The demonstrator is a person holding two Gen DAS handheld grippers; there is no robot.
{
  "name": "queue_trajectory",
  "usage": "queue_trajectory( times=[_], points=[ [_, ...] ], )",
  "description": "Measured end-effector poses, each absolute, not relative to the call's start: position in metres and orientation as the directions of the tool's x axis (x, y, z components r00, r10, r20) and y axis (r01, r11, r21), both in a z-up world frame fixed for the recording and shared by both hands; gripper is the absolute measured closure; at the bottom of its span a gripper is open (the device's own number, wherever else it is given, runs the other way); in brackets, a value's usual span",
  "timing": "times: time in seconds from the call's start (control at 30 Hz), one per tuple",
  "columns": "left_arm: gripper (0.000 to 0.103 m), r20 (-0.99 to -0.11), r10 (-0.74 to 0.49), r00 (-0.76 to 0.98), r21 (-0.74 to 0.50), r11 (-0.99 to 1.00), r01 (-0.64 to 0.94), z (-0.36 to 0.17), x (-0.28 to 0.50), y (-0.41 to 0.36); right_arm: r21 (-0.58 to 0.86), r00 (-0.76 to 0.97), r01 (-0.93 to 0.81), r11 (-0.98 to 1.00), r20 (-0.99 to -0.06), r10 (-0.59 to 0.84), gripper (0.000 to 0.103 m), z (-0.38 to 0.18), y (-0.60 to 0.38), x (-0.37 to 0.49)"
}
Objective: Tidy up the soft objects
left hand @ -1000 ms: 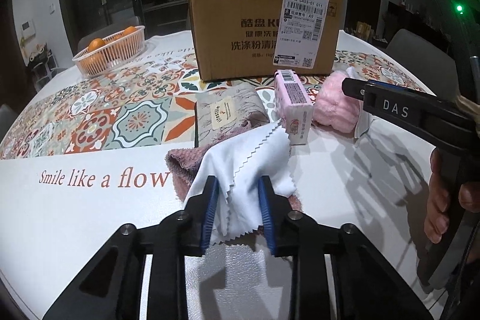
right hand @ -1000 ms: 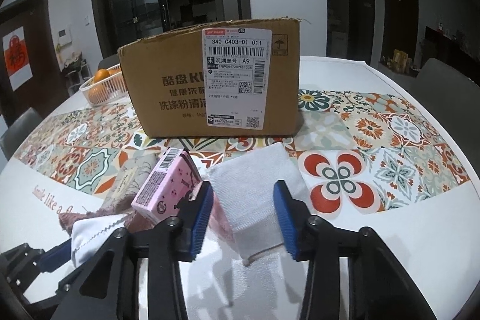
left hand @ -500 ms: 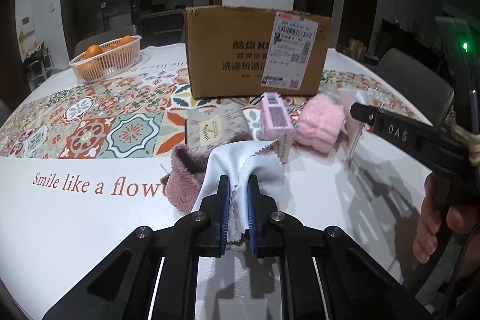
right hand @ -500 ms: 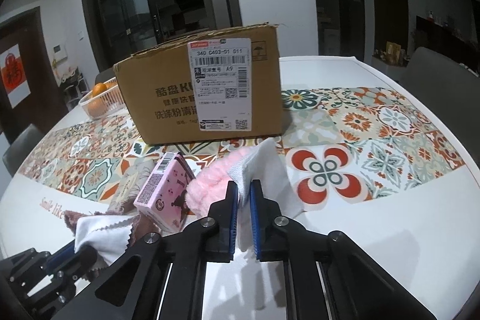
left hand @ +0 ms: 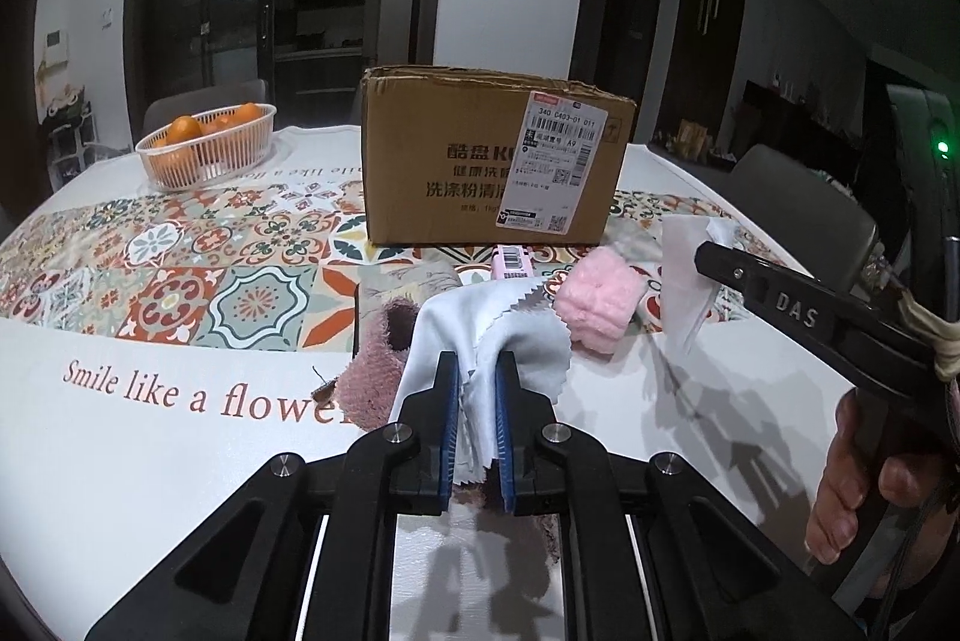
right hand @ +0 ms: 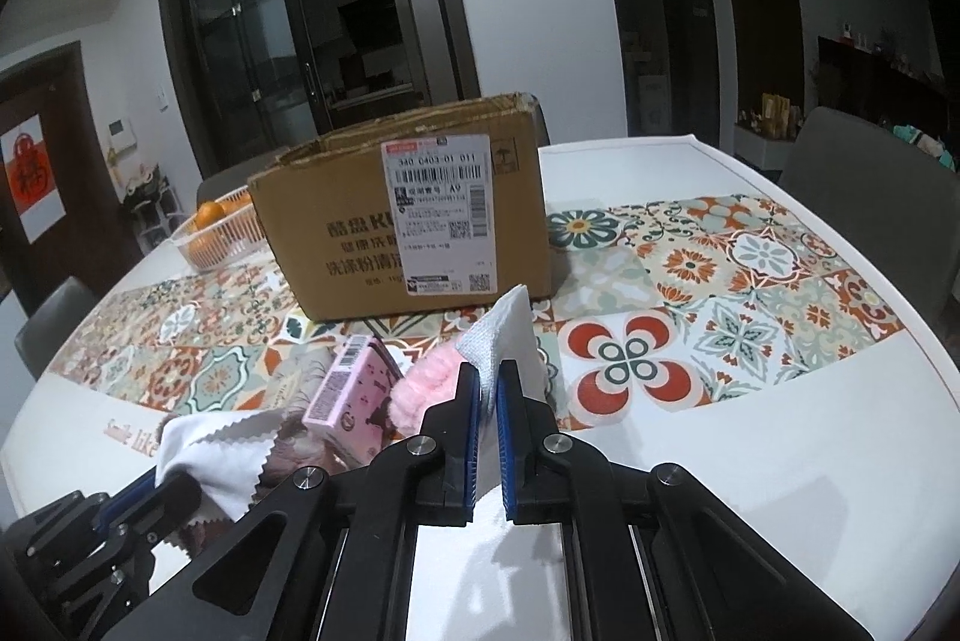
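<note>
My left gripper (left hand: pixel 477 371) is shut on a white zigzag-edged cloth (left hand: pixel 480 323) and holds it lifted above a mauve fluffy towel (left hand: pixel 378 371). My right gripper (right hand: pixel 489 389) is shut on a white waffle-textured cloth (right hand: pixel 504 335), raised off the table; it also shows in the left wrist view (left hand: pixel 681 281). A pink fluffy item (left hand: pixel 600 299) lies on the table between them, next to a pink carton (right hand: pixel 354 395). The open cardboard box (left hand: pixel 492 167) stands behind them.
A white basket of oranges (left hand: pixel 204 149) stands at the back left of the table. A patterned tile runner (left hand: pixel 180 269) crosses the white table. A beige patterned cloth (left hand: pixel 408 284) lies under the pile. Grey chairs (right hand: pixel 870 185) stand around the table.
Both grippers closed on their cloths and lifted them off the table. The cameras rose, and the box now sits lower and farther in view.
</note>
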State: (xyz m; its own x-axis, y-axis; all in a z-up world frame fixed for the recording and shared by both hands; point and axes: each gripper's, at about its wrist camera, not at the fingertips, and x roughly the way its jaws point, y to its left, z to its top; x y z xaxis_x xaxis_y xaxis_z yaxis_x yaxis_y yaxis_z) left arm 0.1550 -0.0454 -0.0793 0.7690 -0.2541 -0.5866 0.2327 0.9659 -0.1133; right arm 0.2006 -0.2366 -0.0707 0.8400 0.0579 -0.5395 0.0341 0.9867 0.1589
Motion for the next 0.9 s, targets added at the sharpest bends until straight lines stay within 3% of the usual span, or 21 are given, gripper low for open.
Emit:
queue_trajectory(
  times=[0.4, 0.7, 0.9],
  points=[
    [0.090, -0.644, -0.253, 0.722, -0.135, 0.966, 0.219, -0.099, 0.158, -0.041, 0.162, 0.824, 0.033, 0.986, -0.563, 0.065, 0.096, -0.076, -0.231, 0.190],
    [0.090, -0.609, -0.266, 0.748, -0.149, 0.964, 0.221, -0.088, 0.154, -0.033, 0.201, 0.812, 0.010, 0.980, -0.574, 0.110, 0.096, -0.077, -0.222, 0.180],
    [0.084, -0.622, -0.277, 0.733, -0.173, 0.961, 0.216, -0.093, 0.154, -0.029, 0.203, 0.813, -0.010, 0.979, -0.569, 0.126, 0.096, -0.074, -0.214, 0.176]
  ],
)
